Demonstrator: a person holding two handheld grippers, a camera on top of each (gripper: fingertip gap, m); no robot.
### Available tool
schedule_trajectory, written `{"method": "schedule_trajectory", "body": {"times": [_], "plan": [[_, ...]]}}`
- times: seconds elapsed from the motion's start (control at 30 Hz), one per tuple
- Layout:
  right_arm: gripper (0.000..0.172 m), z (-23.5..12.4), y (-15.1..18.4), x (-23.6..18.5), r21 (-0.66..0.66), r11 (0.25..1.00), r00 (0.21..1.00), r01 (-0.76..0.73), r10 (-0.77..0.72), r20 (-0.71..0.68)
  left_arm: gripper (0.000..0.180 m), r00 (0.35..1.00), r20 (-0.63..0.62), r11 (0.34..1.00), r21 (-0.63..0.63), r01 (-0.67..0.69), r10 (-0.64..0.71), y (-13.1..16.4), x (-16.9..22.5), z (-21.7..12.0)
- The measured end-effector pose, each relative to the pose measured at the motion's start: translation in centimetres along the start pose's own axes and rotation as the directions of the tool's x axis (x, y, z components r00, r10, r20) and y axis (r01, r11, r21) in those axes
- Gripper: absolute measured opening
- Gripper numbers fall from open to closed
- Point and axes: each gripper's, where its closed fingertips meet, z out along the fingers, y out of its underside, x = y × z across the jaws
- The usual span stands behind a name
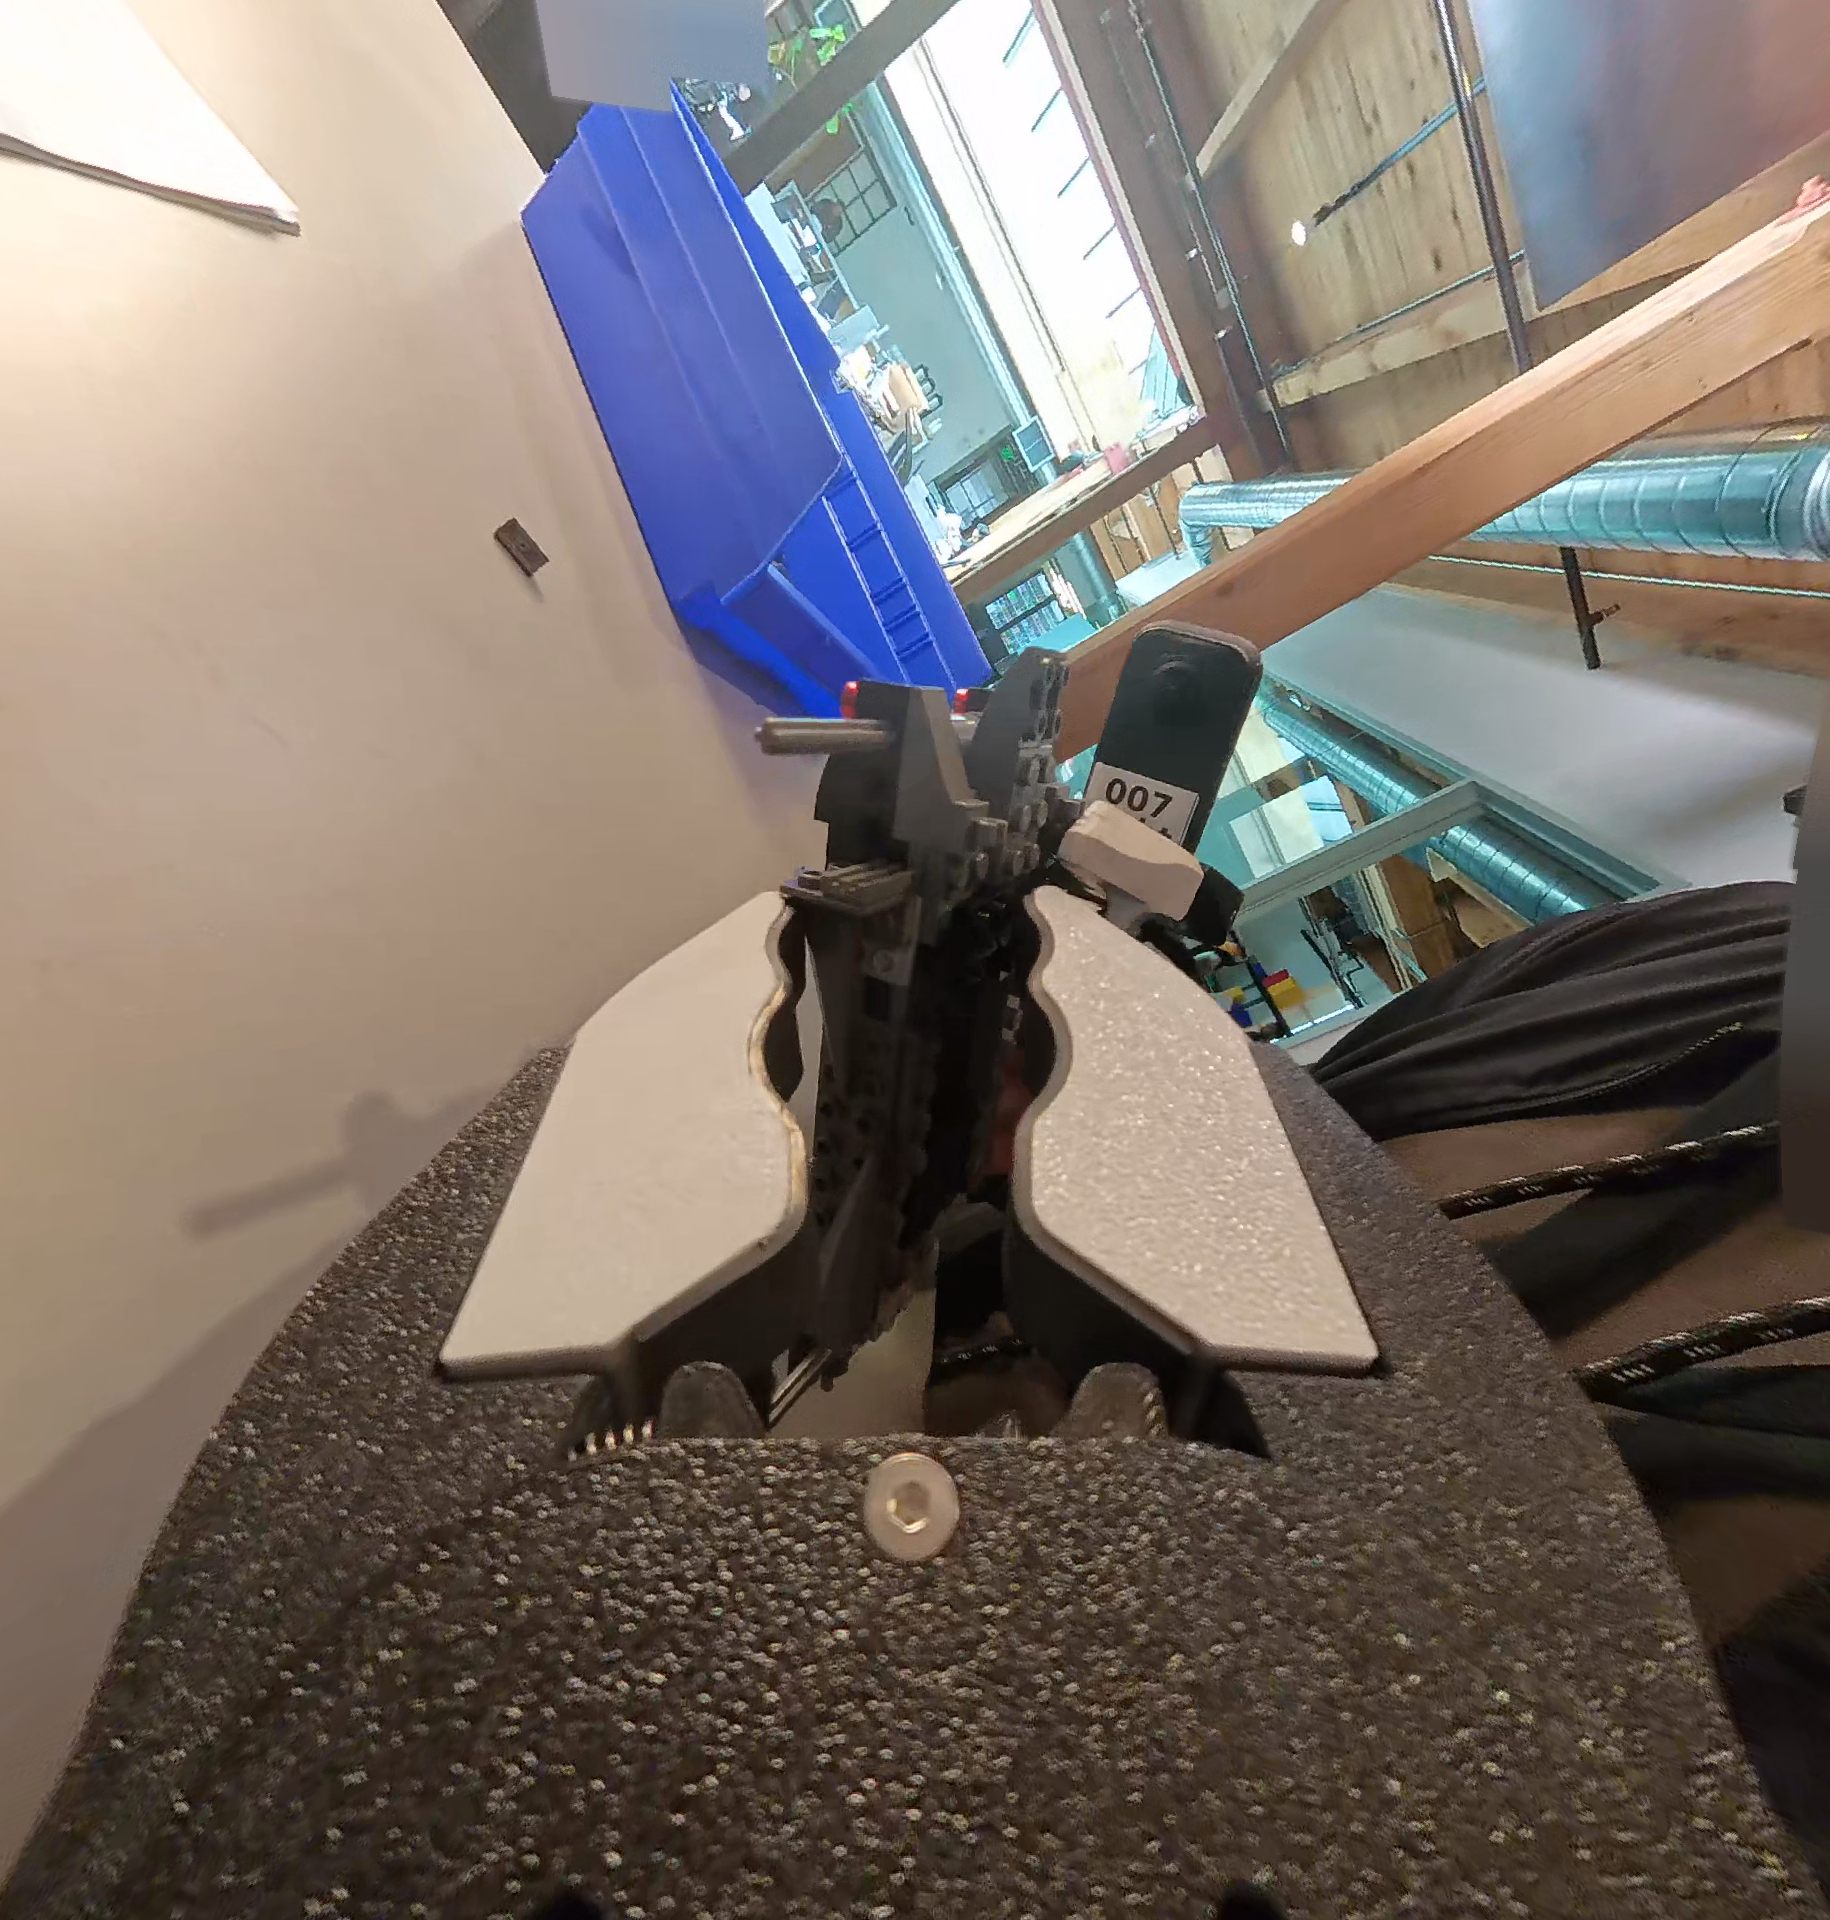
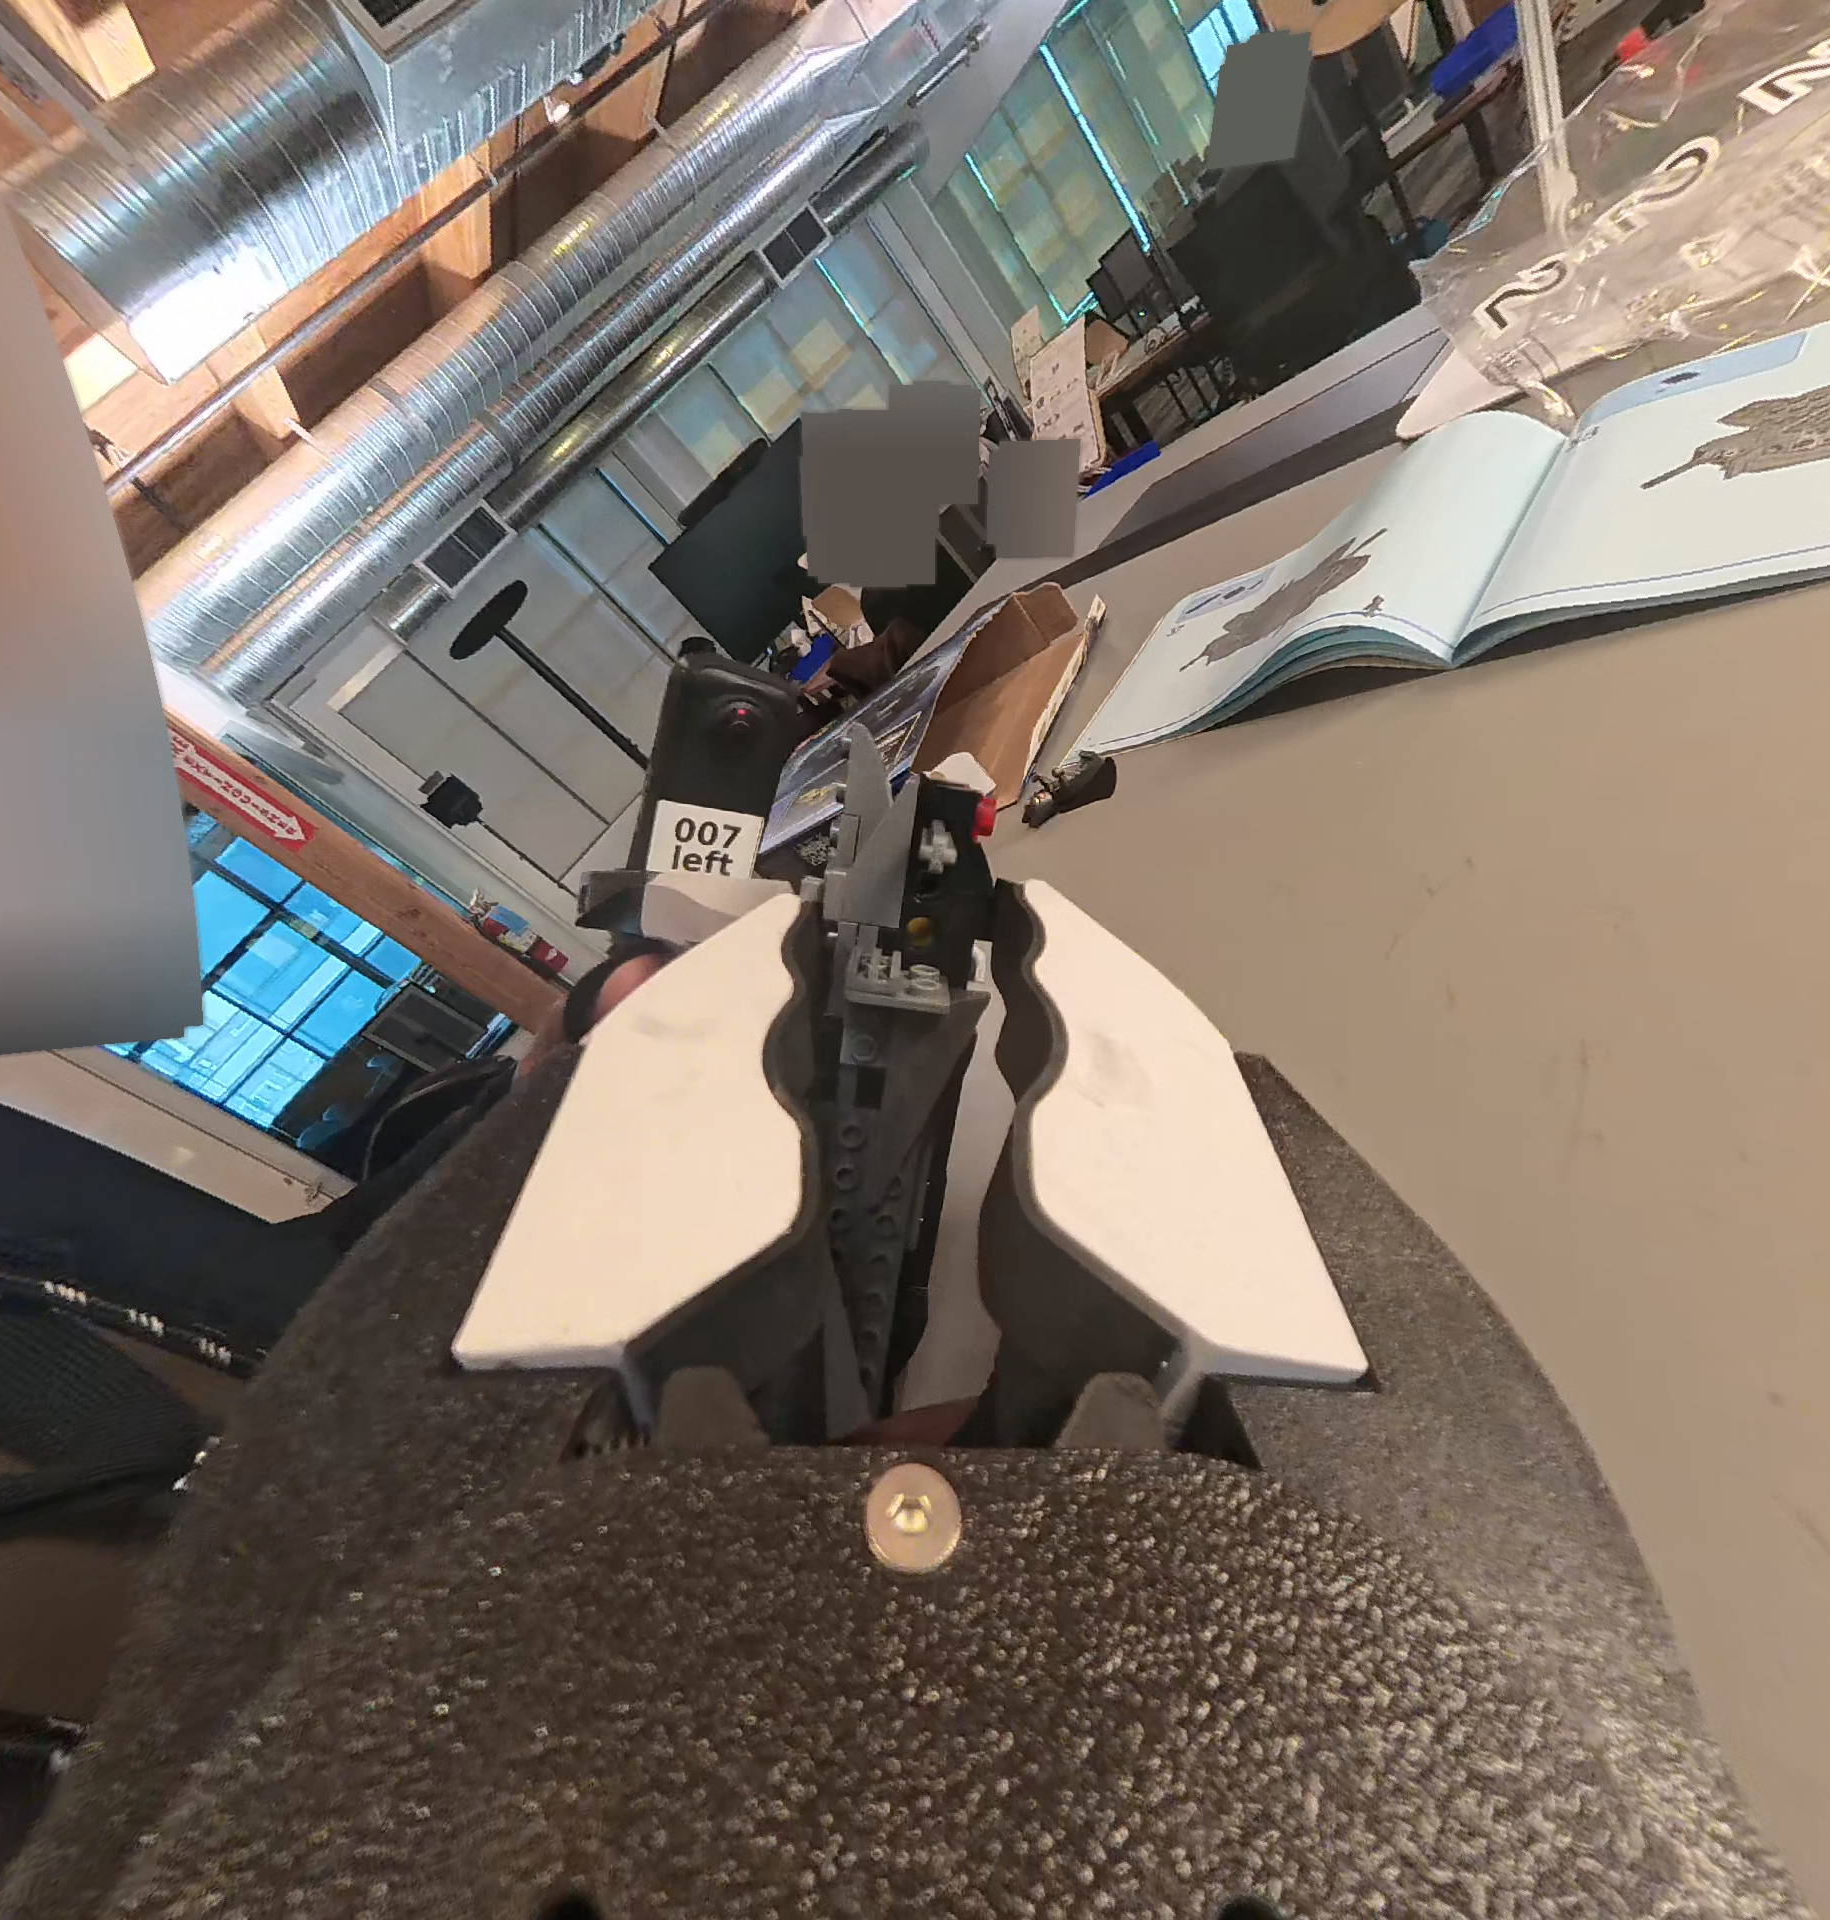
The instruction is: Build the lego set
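I am holding one dark grey brick model [image 1: 911, 935] lifted off the grey table [image 2: 1462, 1039], between my two grippers. Its long axis is running along my fingers in both wrist views, a long narrow wedge with studs along it. In the left wrist view the far end is sticking out past my fingertips, carrying a grey rod [image 1: 823, 736] that is pointing sideways toward the table and two small red pieces [image 1: 854, 694]. In the right wrist view a grey fin [image 2: 861, 790] is pointing away from me, with a single red stud [image 2: 986, 818] and a yellow dot [image 2: 919, 928] on the black block beside it.

My left gripper [image 1: 906, 935] is standing at a middling width with the model filling the gap; whether both pads are pressing on it I cannot tell (the left one looks to stand a little clear). My right gripper [image 2: 911, 935] is likewise part open around the same model, narrow dark gaps showing at either side, so its grip is unclear too.

Each view is showing the other gripper's black camera with a white label [image 1: 1176, 727] just beyond the model. On the table one open booklet [image 2: 1513, 561], one brown cardboard box [image 2: 1025, 665], one small dark brick piece [image 2: 1072, 781] and a clear plastic bag [image 2: 1669, 177] are lying. One blue bin [image 1: 724, 416] is standing at the table's far side.
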Motion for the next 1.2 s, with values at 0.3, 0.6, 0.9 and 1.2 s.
{"method": "schedule_trajectory", "body": {"times": [0.3, 0.6, 0.9, 1.2], "plan": [[0.032, 0.0, 0.0, 0.1, 0.002, 0.999, 0.999, -0.04, 0.04, 0.033, 0.036, 1.0, -0.023, 1.0, 0.02, -0.001, 0.002, 0.2, -0.1, 0.0], [0.032, 0.1, -0.6, -0.4, 0.002, 0.997, 0.994, -0.077, 0.076, 0.083, 0.036, 0.998, -0.055, 0.998, 0.045, 0.043, -0.04, 0.0, 0.4, 0.2], [0.033, 0.2, -0.8, -0.8, -0.013, 0.997, 0.991, -0.077, 0.078, 0.111, 0.035, 0.997, -0.062, 0.995, 0.081, 0.051, -0.046, -0.1, 0.8, 0.1], [0.033, 0.3, -0.8, -0.8, -0.023, 0.995, 0.988, -0.102, 0.104, 0.113, 0.035, 0.998, -0.038, 0.994, 0.096, 0.055, -0.052, -0.4, 0.8, 0.0]]}}
